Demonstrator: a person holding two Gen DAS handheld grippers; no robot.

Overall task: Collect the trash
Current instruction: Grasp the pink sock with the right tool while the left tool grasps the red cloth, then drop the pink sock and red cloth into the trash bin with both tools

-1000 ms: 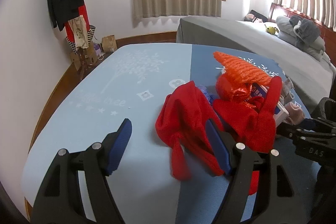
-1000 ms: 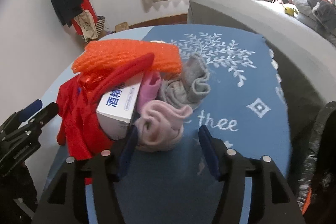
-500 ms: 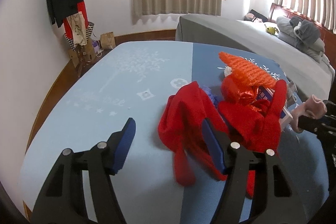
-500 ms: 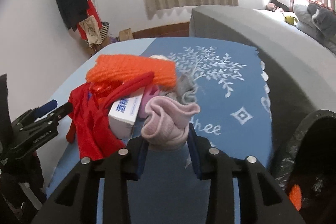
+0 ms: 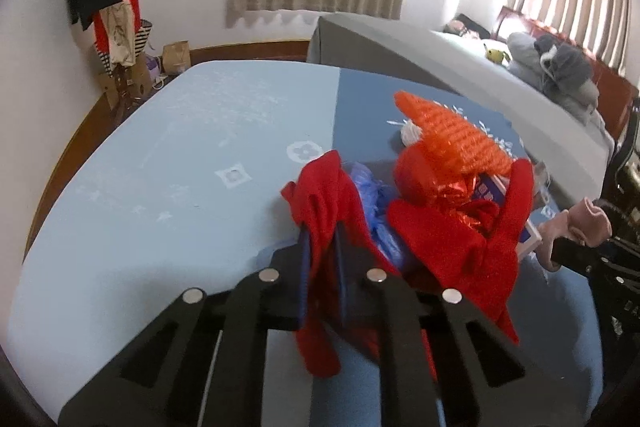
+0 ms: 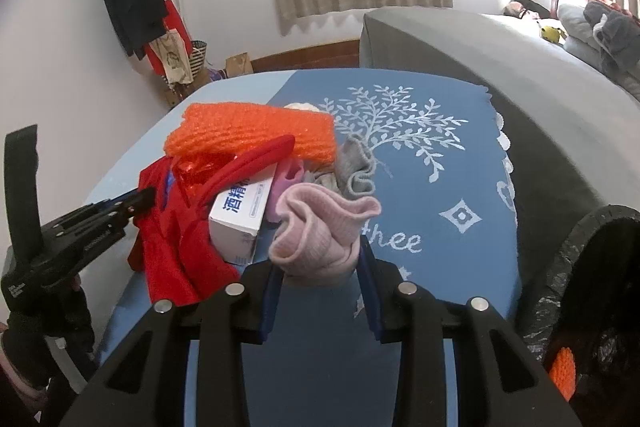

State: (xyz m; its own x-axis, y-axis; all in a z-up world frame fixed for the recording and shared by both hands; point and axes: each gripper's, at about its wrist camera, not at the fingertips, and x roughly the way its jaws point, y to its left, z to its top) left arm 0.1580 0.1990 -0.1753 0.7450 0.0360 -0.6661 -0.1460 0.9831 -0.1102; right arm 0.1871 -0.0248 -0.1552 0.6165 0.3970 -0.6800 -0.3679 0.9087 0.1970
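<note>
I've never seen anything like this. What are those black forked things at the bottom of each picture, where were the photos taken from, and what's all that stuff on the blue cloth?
No robot here: a person holds a two-finger grabber in each hand, each carrying a wide-angle camera looking along its fingers. One picture comes from each grabber. The left gripper has just closed on a red cloth. The right gripper is shut on a pink sock. On the blue tablecloth lie an orange mesh net, a white box and a grey sock. A black bag waits at the right.
</note>
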